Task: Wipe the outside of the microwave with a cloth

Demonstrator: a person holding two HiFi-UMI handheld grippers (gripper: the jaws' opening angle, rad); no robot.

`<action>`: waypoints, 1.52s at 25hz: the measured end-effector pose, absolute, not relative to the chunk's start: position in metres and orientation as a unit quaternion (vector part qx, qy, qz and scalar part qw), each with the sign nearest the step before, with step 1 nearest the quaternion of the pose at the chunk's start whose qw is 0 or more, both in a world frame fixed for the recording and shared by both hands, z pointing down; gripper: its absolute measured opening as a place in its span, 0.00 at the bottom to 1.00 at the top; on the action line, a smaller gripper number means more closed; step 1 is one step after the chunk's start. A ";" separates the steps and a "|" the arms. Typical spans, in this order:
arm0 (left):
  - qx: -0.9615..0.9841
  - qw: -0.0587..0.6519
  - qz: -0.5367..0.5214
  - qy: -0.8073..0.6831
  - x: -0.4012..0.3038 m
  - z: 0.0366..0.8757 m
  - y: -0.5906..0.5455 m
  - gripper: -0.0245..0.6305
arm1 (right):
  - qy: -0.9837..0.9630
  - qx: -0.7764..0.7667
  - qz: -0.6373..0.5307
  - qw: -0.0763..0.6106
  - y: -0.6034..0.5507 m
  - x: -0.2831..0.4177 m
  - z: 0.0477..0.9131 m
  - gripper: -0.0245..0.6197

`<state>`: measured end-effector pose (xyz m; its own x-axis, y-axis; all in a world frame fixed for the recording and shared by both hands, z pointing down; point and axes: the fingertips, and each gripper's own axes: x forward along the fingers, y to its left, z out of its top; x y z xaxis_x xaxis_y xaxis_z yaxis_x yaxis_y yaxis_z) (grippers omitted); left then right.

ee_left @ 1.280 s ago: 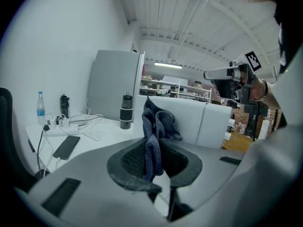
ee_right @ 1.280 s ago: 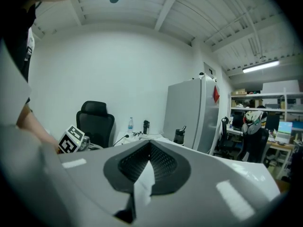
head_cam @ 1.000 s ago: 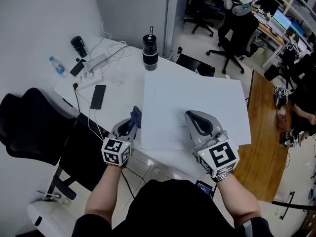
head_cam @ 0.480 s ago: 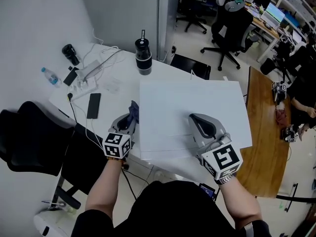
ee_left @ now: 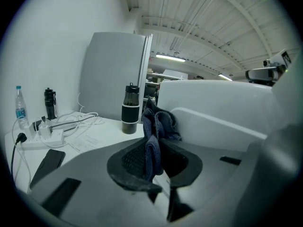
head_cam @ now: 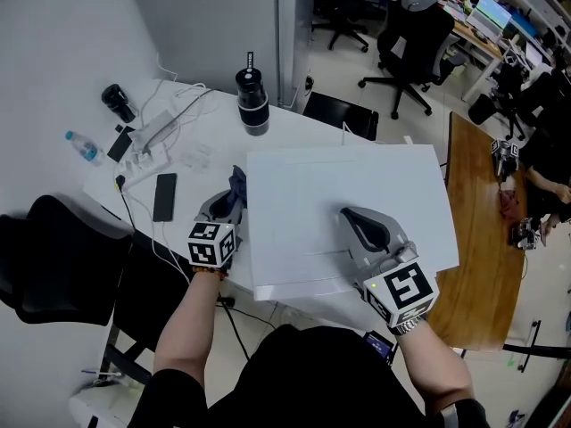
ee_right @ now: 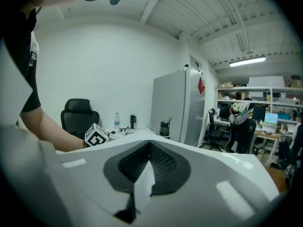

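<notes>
The left gripper [head_cam: 227, 205] has slid along the left side of the microwave [head_cam: 357, 185], away from the person and toward the back. A second ago it was near the middle of that side. Its fingers are pinched tight on a dark blue cloth [head_cam: 237, 182]. The bunched end of the cloth sticks out past the fingers and sits right against the white side wall. This looks like a wiping stroke, so the left side is probably being cleaned now. The top, the front and the other sides may still need a wipe. The right gripper [head_cam: 355, 221] has hardly moved. Its fingers are closed with nothing in them, and it lies low on the microwave's top near the front, maybe to keep the box steady. The microwave fills the right part of the table [head_cam: 287, 130], close to the near edge. Its door cannot be seen, so nobody can tell what is inside. A black bottle [head_cam: 252, 105] with its lid on stands by the far edge, and it is too dark to see into. A clear water bottle [head_cam: 82, 147] with a blue cap lies near the left edge. A black cup [head_cam: 116, 102] stands at the far left corner, and what it holds is hidden.
</notes>
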<state>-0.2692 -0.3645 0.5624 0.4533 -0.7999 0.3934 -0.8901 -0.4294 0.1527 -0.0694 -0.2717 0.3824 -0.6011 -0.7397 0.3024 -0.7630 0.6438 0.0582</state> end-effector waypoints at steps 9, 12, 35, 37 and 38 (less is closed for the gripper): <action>0.820 0.191 0.133 -0.523 -0.272 0.567 -0.393 0.13 | -0.886 0.438 0.037 0.150 -0.273 -0.056 0.379 0.04; 0.817 0.194 0.131 -0.528 -0.275 0.566 -0.399 0.13 | -0.882 0.445 0.035 0.150 -0.272 -0.051 0.378 0.04; 0.821 0.097 0.087 -0.555 -0.285 0.439 -0.345 0.13 | -0.875 0.464 0.042 0.134 -0.239 -0.021 0.366 0.04; 0.820 0.086 0.081 -0.560 -0.284 0.420 -0.329 0.13 | -0.878 0.460 0.040 0.127 -0.231 -0.018 0.362 0.04; 0.819 0.081 0.078 -0.563 -0.282 0.411 -0.321 0.13 | -0.880 0.457 0.039 0.124 -0.227 -0.017 0.361 0.04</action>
